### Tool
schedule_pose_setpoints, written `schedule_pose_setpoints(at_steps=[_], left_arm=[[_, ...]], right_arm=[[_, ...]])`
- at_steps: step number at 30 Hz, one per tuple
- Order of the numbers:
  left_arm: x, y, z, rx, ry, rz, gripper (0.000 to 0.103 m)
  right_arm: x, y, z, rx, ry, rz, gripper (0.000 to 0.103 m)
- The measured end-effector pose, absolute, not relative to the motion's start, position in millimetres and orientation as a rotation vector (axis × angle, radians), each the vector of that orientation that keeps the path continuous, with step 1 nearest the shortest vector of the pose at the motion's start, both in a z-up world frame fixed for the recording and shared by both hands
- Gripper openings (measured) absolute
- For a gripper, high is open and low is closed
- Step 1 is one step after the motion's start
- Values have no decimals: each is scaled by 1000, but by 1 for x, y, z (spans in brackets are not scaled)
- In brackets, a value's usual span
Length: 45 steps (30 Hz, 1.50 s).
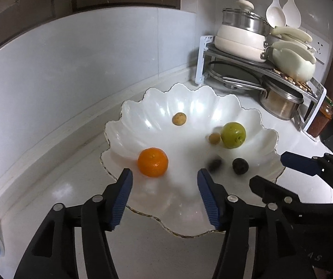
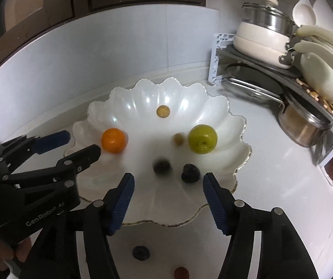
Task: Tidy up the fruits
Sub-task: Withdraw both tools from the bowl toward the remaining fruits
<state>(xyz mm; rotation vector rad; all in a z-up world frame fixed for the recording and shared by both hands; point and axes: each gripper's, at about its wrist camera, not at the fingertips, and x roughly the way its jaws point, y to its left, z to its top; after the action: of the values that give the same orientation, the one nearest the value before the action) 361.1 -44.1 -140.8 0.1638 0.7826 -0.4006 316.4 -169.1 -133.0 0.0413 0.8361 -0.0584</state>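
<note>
A white scalloped bowl (image 1: 143, 107) is set on the white counter (image 1: 73, 186) near its back wall. Inside it, an orange (image 1: 152, 162) is seen toward the bowl's left side, a green apple (image 1: 233, 135) toward its right, and a small tan fruit (image 1: 179, 118) near the back rim. A second small tan fruit (image 1: 214, 138) lies just beside the apple, and two dark fruits (image 1: 240, 166) are found near the front rim, one of them blurred. The left gripper (image 1: 165, 197) is held wide open above the bowl's front edge, nothing being gripped. The right gripper (image 2: 168, 200) is likewise spread wide and empty. Another dark fruit (image 2: 141, 253) and a reddish one (image 2: 181, 272) lie on the counter in front of the bowl.
</note>
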Motion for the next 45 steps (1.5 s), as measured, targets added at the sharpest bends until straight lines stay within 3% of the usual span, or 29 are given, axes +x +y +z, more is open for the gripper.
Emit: schedule_pose_setpoints(at_steps=[6, 45], left_arm=[[360, -36, -138, 144, 777, -363, 81], [284, -25, -118, 135, 742, -289, 84]], right_arm=[[314, -172, -129, 35, 824, -86, 63], [255, -177, -104, 8, 762, -73, 65]])
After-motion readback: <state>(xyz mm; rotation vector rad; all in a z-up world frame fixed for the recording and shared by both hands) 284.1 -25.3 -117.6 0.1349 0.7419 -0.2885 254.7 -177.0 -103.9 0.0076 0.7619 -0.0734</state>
